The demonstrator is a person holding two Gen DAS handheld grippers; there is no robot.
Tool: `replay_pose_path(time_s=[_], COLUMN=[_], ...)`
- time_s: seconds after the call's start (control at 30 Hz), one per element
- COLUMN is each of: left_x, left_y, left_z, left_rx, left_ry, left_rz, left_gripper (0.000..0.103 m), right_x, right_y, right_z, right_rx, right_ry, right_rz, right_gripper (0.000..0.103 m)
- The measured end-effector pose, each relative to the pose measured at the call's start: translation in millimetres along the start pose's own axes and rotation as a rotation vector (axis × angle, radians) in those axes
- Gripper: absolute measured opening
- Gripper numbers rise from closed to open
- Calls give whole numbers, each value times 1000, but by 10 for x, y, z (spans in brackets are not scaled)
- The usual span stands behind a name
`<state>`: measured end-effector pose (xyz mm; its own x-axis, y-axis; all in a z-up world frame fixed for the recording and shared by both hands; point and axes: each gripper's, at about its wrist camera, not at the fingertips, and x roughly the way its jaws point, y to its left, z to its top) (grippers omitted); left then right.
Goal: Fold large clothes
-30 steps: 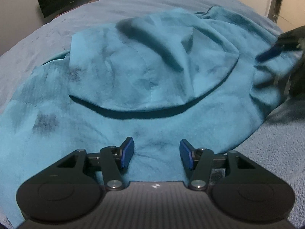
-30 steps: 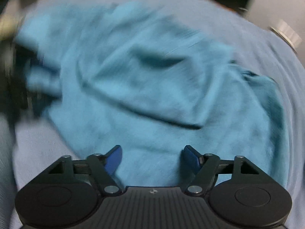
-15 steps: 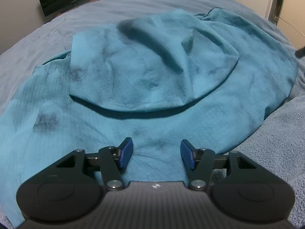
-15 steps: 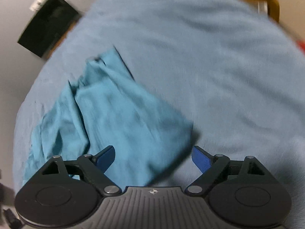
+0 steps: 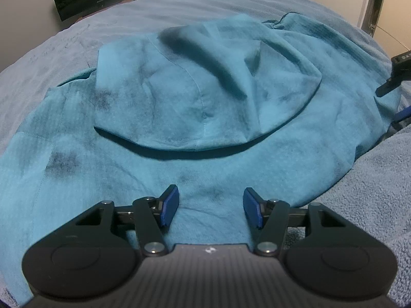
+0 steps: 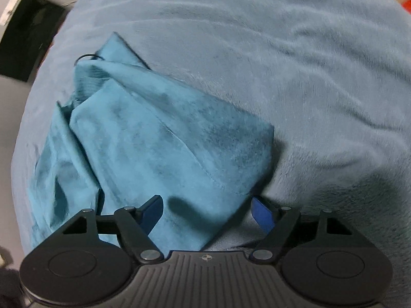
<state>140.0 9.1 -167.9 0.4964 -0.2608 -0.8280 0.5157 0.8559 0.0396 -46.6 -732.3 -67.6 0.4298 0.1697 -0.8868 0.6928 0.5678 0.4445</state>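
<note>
A: Ahead of the left claw (image 5: pixel 210 206), teal garment (image 5: pixel 205 107) spread on the blue bed cover (image 5: pixel 179 7), one flap already folded over its middle. Jaws stand apart, cloth beneath them, nothing pinched.

B: Right claw (image 6: pixel 207 214)?

A: Also parted and empty. Its jaws have just been closing a little after opening wider. A corner of the garment (image 6: pixel 164 143) lies between and ahead of them, its edge running off to the right pad (image 6: pixel 262 213); bare bed cover (image 6: pixel 282 64) beyond and to the right.

B: Advice for the step?

A: My judgement: it is lining up a grab on that corner. Come in low, take both layers near the edge, not the cover's pile underneath. Left claw should pin or lift its side evenly so the fold lands straight.

B: Changes from a second back?

A: Right claw's view then showed the whole garment, blurred; now it sits over the corner, rolled round. Left view unchanged, except the right claw (image 5: pixel 395 77) sits further out at its right edge.
</note>
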Motion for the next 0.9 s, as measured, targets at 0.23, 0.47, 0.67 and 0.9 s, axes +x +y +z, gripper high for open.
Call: replay_pose_path(time_s=[0.23, 0.47, 0.67, 0.9], left_x=[-6, -17, -15, -225], left_y=[-2, 29, 8, -74], left_z=[-10, -25, -41, 117], left_rx=[-5, -41, -49, -22], left_ry=[-4, -10, -5, -124], left_rz=[-6, -20, -21, 13], left_gripper=[55, 55, 55, 55], right_x=[211, -259, -290, 39], right_y=[-119, -7, 113, 66], right_z=[-107, -451, -532, -266], right_rx=[218, 43, -24, 175], right_ry=[-83, -379, -413, -302], right_rz=[132, 415, 429, 406], right_gripper=[70, 19, 21, 49])
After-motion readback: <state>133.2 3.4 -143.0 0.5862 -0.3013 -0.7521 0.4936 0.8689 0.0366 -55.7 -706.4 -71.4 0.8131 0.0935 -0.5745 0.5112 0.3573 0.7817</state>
